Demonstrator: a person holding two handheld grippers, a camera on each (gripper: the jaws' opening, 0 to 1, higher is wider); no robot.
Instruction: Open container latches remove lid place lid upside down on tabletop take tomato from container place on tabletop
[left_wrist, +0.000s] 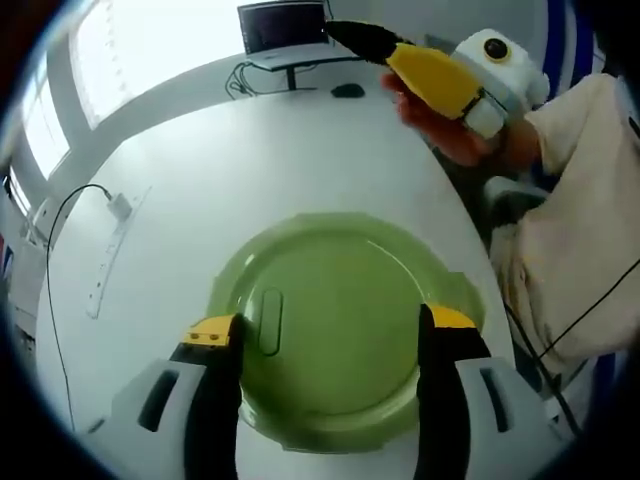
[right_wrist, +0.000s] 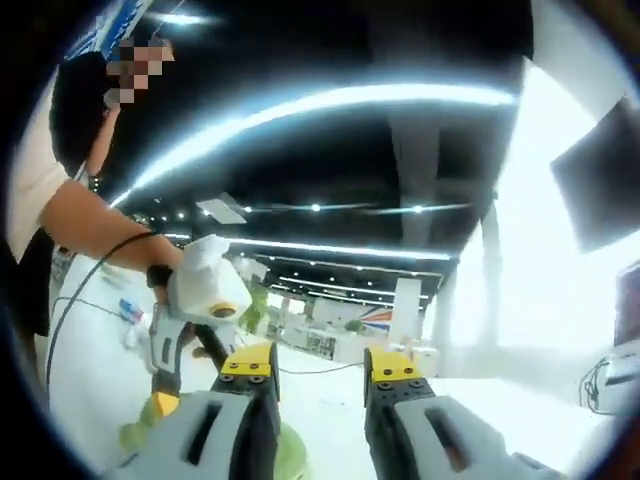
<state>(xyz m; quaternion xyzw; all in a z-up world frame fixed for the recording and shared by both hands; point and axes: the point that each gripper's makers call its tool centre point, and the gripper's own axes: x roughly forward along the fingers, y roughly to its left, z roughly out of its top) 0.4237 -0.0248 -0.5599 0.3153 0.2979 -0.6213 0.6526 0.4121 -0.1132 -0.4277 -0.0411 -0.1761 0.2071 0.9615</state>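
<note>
L gripper (left_wrist: 330, 335) fingers spread wide, straddling green lid (left_wrist: 335, 320) on white surface (left_wrist: 200, 170), w/o clear contact. R gripper (right_wrist: 322, 368) raised off to the side, fingers open, empty. Monitor (left_wrist: 283, 27) at far edge.

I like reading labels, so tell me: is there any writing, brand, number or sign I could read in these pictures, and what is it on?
No text can be read.
Monitor: screen dark, no words show.
Green lid: plain, no label shows.
Banner in the far hall: red and blue shapes, too small and blurred to read.
Blue sign near the ceiling: blurred, unreadable.
</note>
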